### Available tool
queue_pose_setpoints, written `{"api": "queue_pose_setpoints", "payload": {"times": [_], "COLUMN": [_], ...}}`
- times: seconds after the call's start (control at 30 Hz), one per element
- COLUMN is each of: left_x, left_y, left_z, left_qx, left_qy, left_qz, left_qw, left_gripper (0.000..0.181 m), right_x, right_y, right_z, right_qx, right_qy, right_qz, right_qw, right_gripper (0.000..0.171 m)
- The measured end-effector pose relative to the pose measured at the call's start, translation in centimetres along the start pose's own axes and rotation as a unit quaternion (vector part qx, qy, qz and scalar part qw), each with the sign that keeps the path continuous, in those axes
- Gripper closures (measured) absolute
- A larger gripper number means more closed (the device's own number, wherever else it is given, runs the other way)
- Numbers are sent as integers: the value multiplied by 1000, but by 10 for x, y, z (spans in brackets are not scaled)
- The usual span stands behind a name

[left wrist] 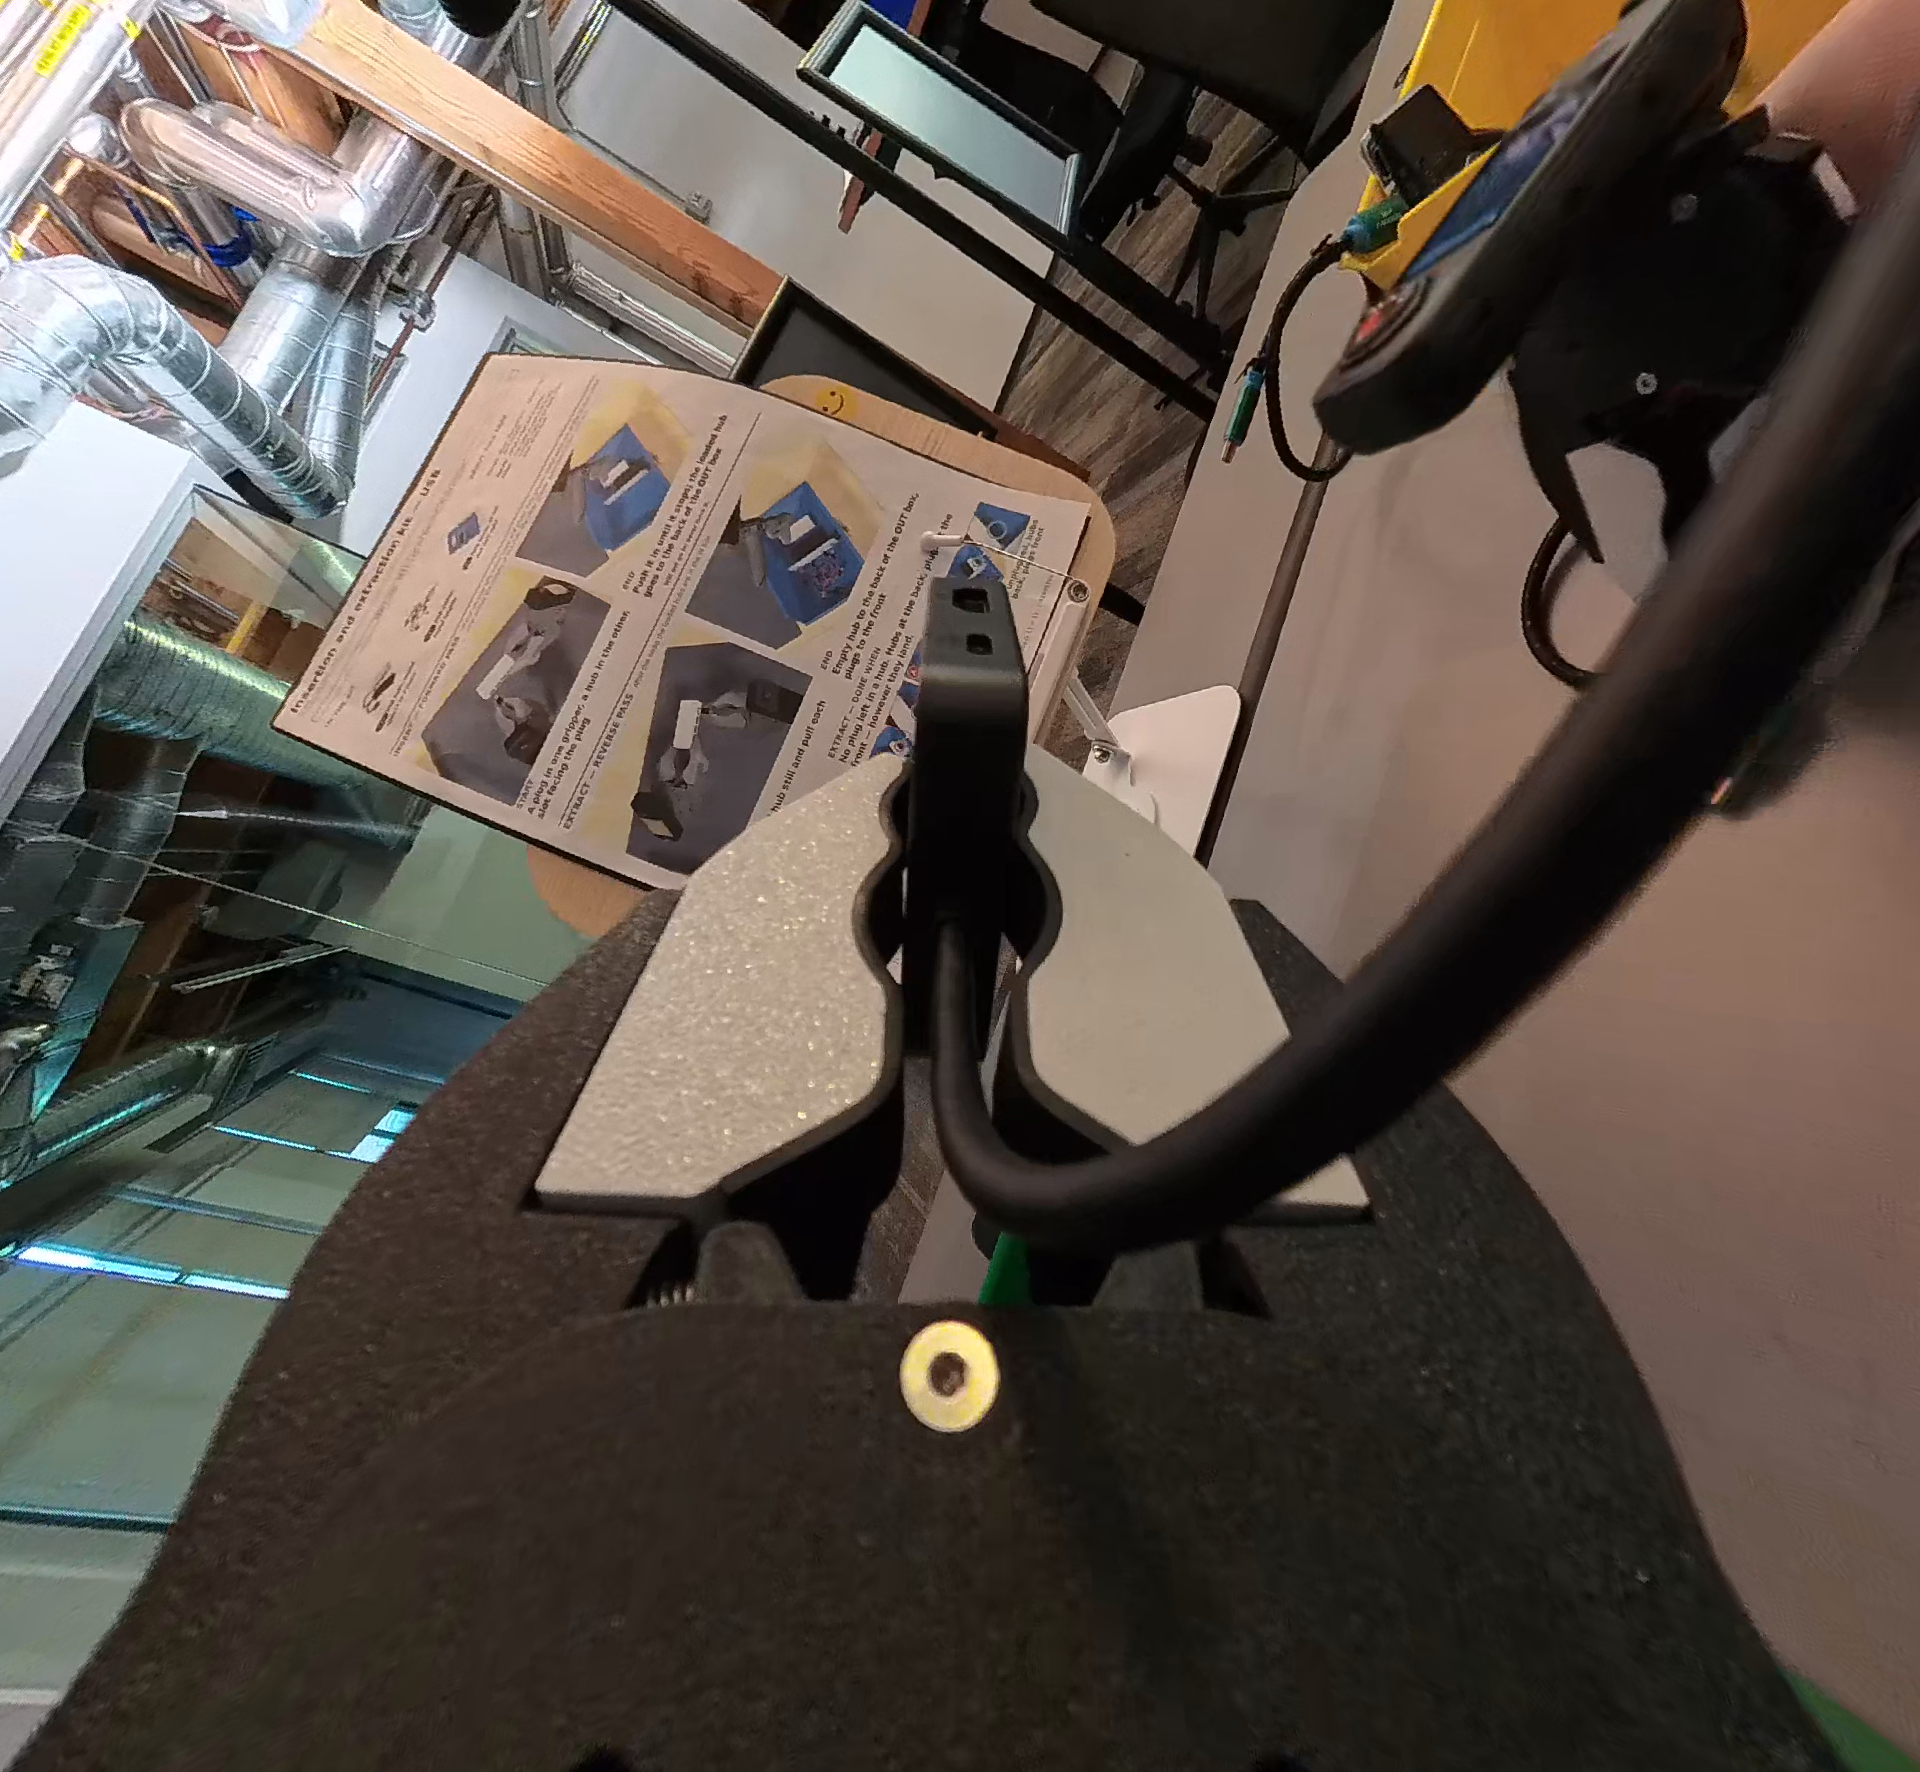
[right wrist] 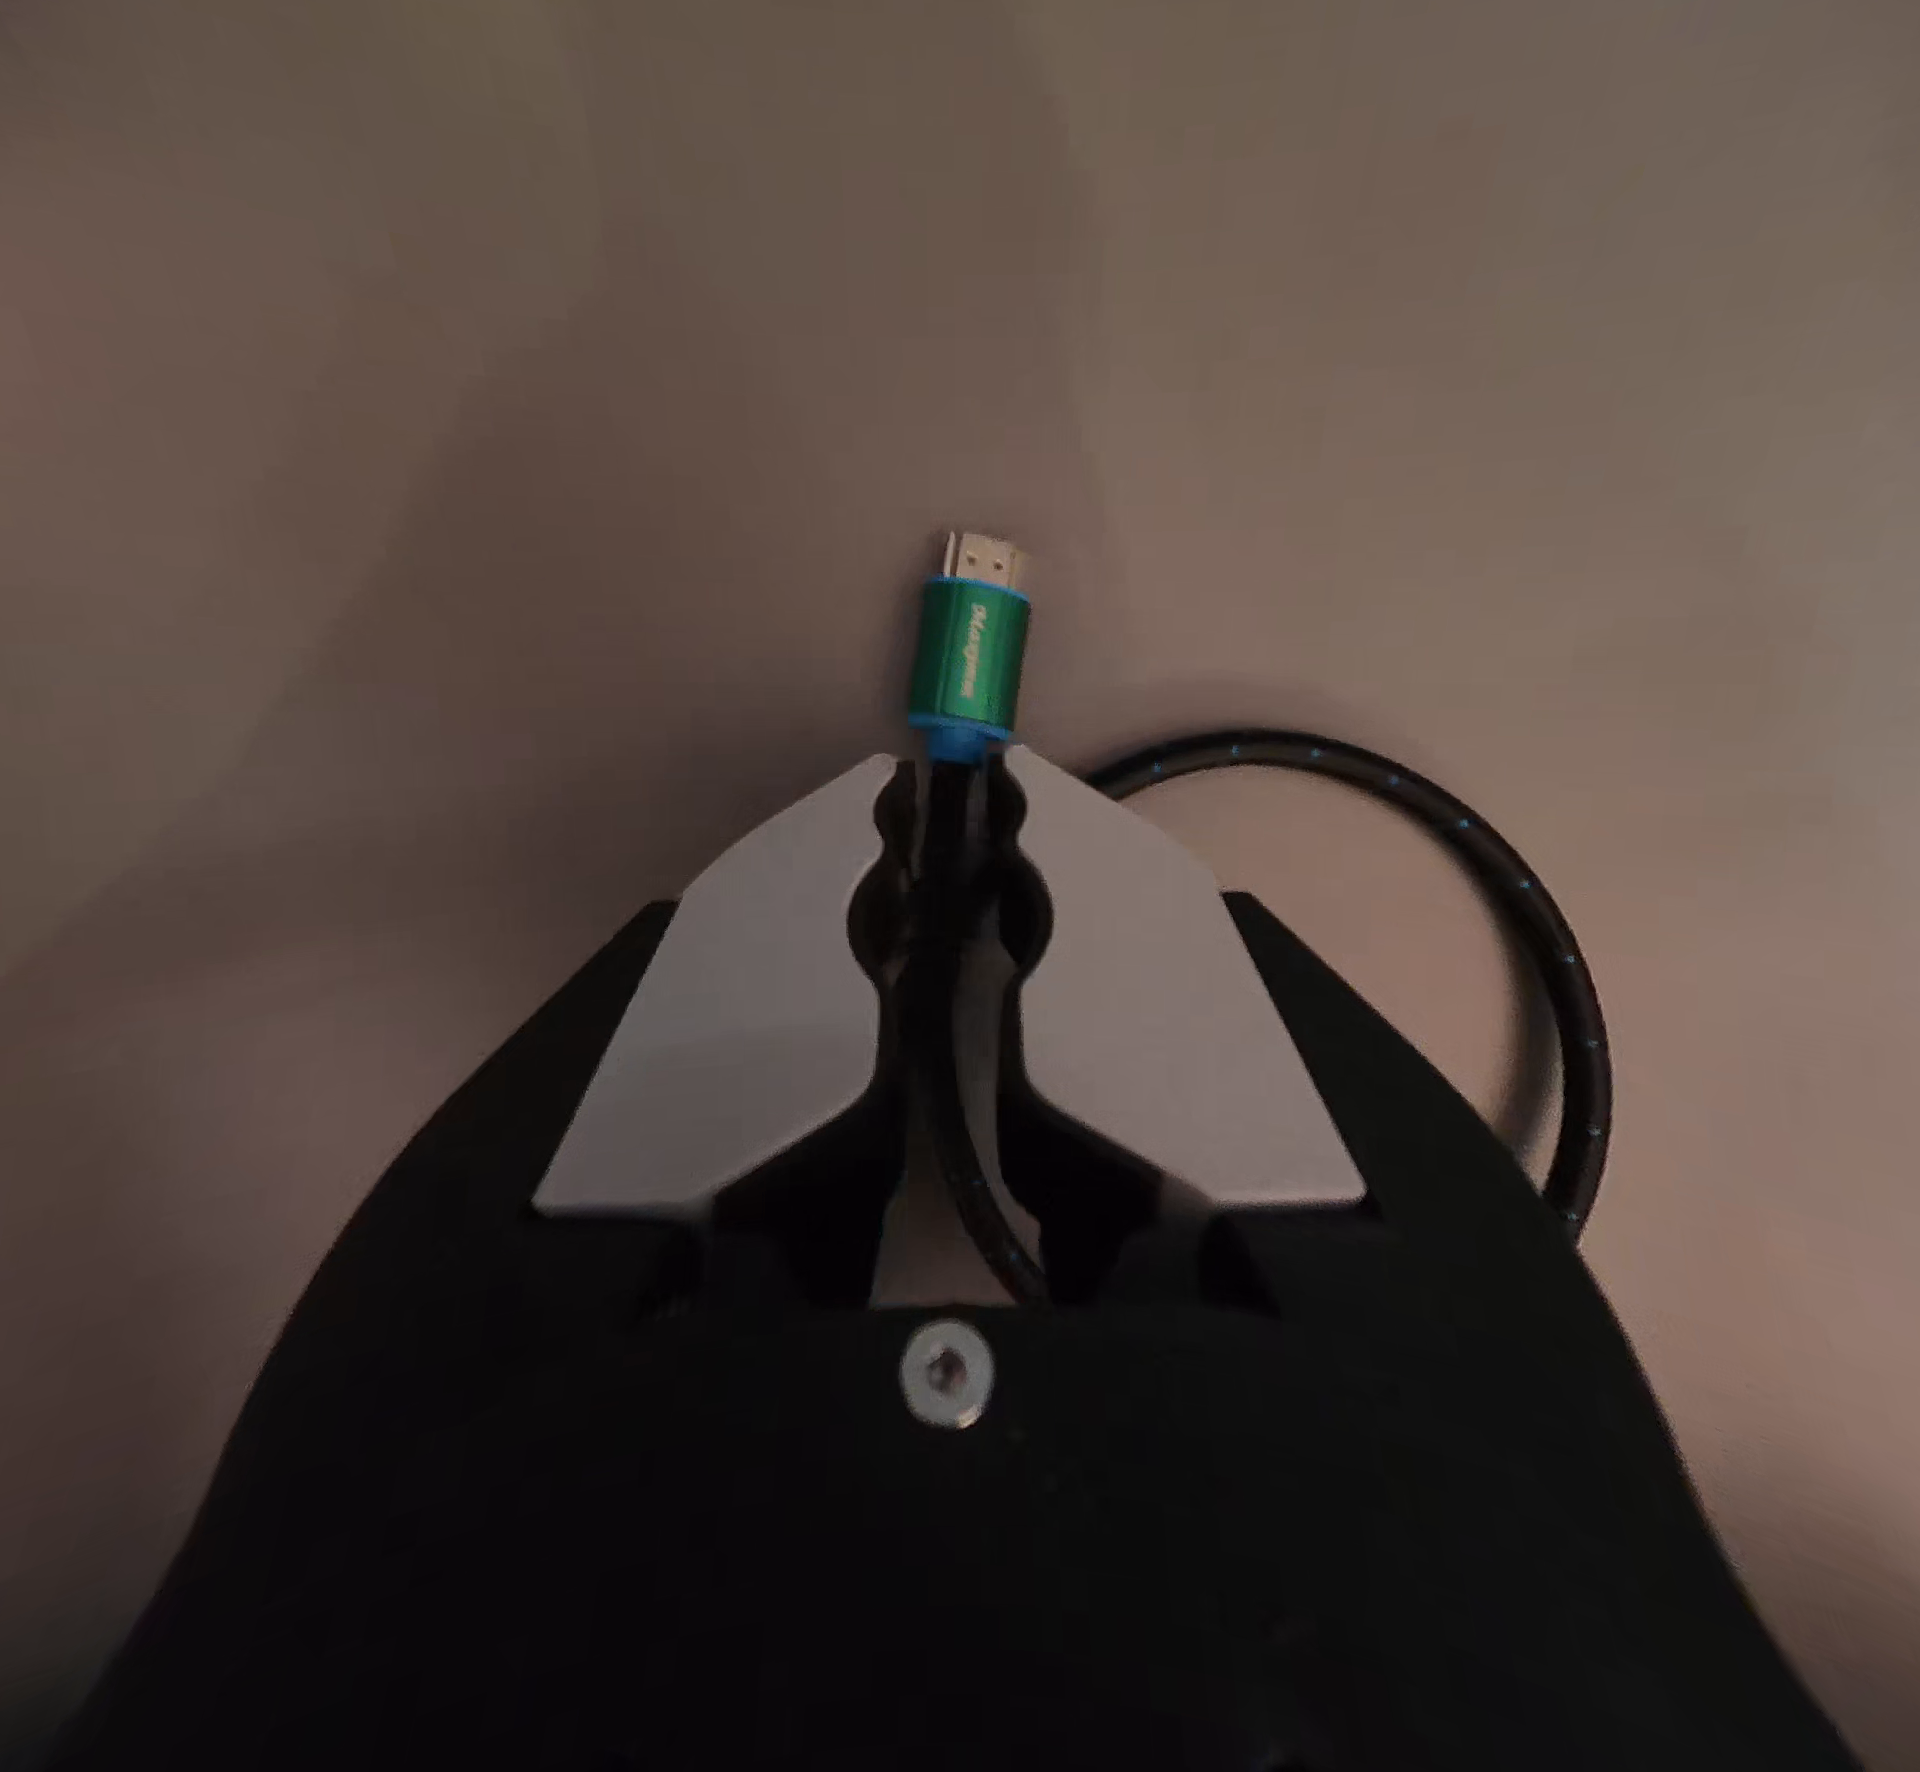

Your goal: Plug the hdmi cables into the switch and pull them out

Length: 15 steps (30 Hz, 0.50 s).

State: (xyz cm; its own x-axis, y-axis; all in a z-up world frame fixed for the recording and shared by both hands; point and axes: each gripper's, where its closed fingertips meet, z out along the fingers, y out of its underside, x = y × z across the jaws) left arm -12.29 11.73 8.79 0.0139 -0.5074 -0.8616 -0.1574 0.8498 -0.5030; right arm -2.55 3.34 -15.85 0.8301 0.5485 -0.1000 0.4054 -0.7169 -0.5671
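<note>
The left gripper [left wrist: 961, 787] clamps the black switch [left wrist: 971, 683] edge-on, ports facing away, its black lead [left wrist: 1351, 1026] curling right. The right gripper [right wrist: 951, 772] pinches the braided cable [right wrist: 1496, 891] just behind the green plug [right wrist: 968, 657], metal tip bare over a plain surface [right wrist: 935, 216].

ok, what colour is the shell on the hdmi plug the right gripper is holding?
Green shell on the hdmi plug, blue collar; clearest in the right wrist view.

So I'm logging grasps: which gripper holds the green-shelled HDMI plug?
The right gripper, clamped on the braided cable behind the green-shelled HDMI plug; the left gripper grips the black switch box.
</note>
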Motion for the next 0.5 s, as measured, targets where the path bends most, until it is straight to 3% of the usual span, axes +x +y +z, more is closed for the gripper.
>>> {"api": "queue_pose_setpoints", "payload": {"times": [0.3,0.5], "left_x": [-1,16], "left_y": [-2,-6], "left_z": [2,17], "left_qx": [4,0], "left_qy": [-7,7], "left_qz": [-4,17], "left_qw": [1000,1000], "left_gripper": [168,168], "right_x": [9,1], "right_y": [-6,-59], "right_z": [2,-70], "right_qx": [23,119], "right_qy": [11,67], "right_qz": [11,-15], "right_qw": [1000,990], "right_gripper": [162,163]}}
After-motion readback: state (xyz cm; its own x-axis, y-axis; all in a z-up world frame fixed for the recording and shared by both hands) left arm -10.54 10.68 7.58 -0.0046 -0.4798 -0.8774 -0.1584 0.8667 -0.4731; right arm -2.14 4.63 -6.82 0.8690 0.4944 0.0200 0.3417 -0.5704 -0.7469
